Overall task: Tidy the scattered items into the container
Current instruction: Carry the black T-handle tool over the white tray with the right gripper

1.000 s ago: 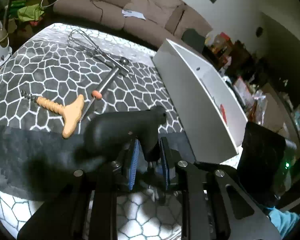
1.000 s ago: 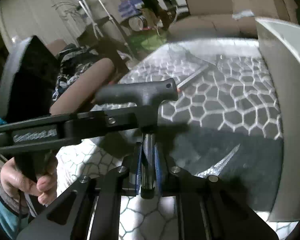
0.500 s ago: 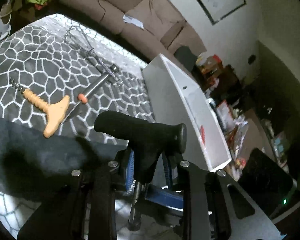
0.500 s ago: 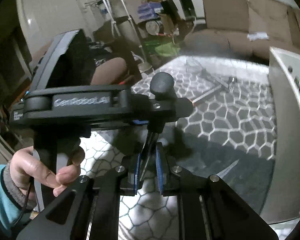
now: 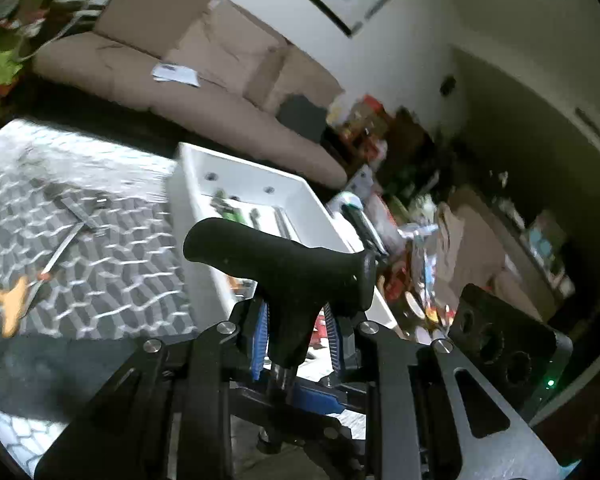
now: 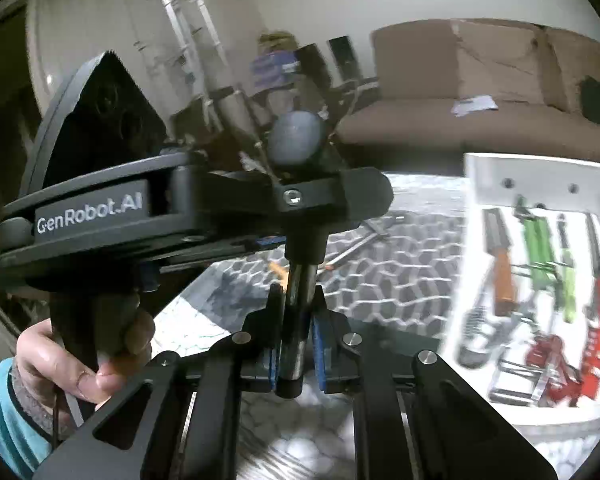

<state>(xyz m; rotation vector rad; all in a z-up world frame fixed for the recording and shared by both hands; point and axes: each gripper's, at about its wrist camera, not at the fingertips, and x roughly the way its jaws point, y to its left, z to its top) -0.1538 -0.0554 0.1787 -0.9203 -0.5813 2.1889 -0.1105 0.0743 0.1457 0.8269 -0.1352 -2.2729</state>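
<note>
- Behind everything sits a brown sofa [image 5: 188, 76], and a patterned grey cloth [image 5: 112, 276] covers the table.
- Both claws hold one tool, a black T-handled corkscrew [image 5: 276, 264], up in the air.
- Left gripper [image 5: 296, 336] is clenched on the black handle's neck; right gripper [image 6: 296, 344] pinches the shiny metal stem [image 6: 298, 304]. Two grips likely stop it from swinging.
- Just beside it is the white container [image 6: 536, 172], with green, orange and red tools already inside.
- On the cloth, a wooden corkscrew [image 5: 10, 302] and some metal tools [image 5: 76, 224] are not put away yet.
- A hand [image 6: 72, 356] grips the left gripper's handle.
</note>
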